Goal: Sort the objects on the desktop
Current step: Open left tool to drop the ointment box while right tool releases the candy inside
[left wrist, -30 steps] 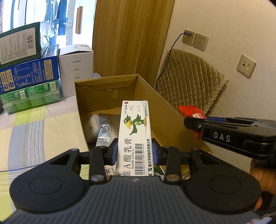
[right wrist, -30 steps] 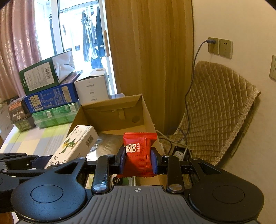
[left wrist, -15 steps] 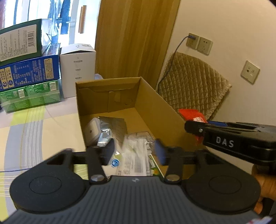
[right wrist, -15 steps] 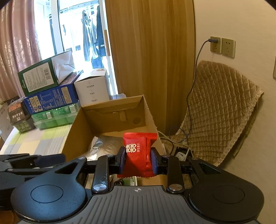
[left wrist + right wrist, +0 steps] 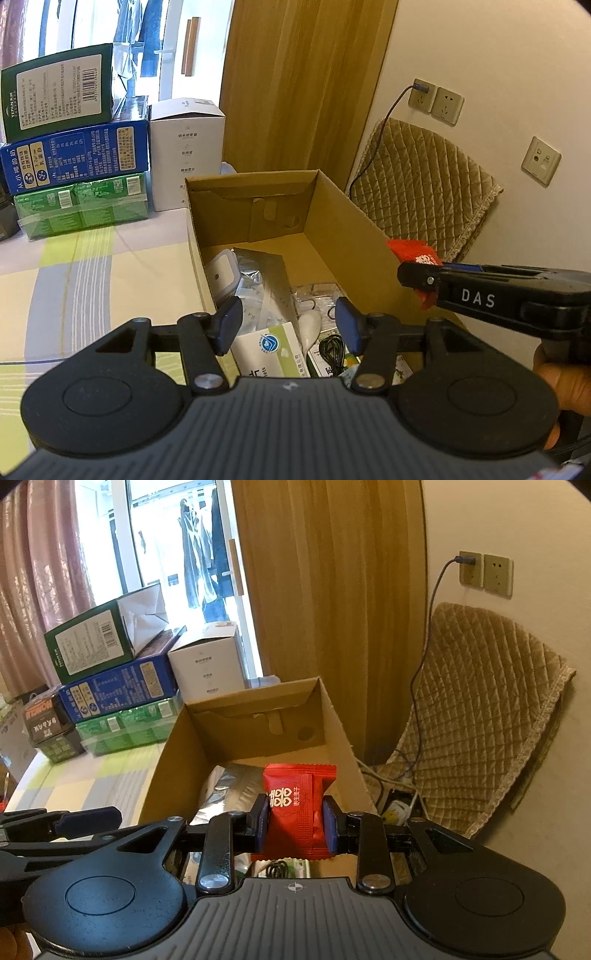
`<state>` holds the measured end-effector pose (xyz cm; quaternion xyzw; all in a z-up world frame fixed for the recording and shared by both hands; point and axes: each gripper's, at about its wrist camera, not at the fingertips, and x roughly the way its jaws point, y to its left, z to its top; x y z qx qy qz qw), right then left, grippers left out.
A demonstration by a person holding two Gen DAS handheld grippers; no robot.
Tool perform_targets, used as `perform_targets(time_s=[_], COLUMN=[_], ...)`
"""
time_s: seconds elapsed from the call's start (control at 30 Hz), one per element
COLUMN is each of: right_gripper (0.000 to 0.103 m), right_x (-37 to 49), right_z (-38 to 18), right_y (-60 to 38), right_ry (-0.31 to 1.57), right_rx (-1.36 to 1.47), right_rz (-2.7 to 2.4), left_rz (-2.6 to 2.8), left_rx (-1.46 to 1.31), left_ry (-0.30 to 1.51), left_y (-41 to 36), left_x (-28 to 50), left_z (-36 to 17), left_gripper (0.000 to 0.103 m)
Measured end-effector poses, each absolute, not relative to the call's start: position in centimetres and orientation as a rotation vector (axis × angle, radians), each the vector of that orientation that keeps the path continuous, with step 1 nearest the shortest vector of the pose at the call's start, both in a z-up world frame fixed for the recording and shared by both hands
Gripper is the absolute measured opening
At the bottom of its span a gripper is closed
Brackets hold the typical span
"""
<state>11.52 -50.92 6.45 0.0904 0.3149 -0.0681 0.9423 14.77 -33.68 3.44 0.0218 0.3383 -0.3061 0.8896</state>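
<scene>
An open cardboard box (image 5: 343,218) (image 5: 173,746) sits on the checked tablecloth. Inside lie a silver foil pouch (image 5: 262,273), a white square case (image 5: 221,275), a white-and-green medicine box (image 5: 269,349), blister packs and a black cable (image 5: 332,350). My left gripper (image 5: 288,325) hovers open above the near end of the box, nothing between its fingers. My right gripper (image 5: 297,823) is shut on a red snack packet (image 5: 299,805) (image 5: 415,253), held over the box's right side.
Stacked green, blue and light green cartons (image 5: 74,155) and a white box (image 5: 186,151) stand behind the cardboard box. A quilted tan cushion (image 5: 424,188) leans on the wall under sockets with a plugged cable. A hand (image 5: 561,380) holds the right gripper.
My left gripper opened and let go of the white medicine box with the bird print, which dropped into the cardboard box. The right gripper kept its hold on the red packet.
</scene>
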Motion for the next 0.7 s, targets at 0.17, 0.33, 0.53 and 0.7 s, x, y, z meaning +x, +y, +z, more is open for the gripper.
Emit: perform_targets(time_s=[0.17,0.33,0.53,0.7], right_gripper=[0.027,0.027,0.046,0.051], right_x=[11.8,12.4,12.2,11.0], right_z=[6.6,6.8,7.2,7.8], right_y=[-50.4,-50.4,-50.9,-51.6], right_ry=[0.642,0.638,0.608,0.598], right_rx=[0.188,0.218,0.253,0.274], right_rz=[-0.129,-0.103,-0.101,-0.126], left_rz=[-0.633,-0.631,-0.618,-0.601], left_rx=[0.045,0.045,0.030,0.036], left_ry=[0.704,0.702,0.687,0.681], left_y=[-33.4,-33.2,-32.4,-31.4], left_x=[14.6,14.6,14.3,13.4], left_z=[3.4,3.4,3.4,3.9], left_gripper=[0.052,0.053,0.078,0.087])
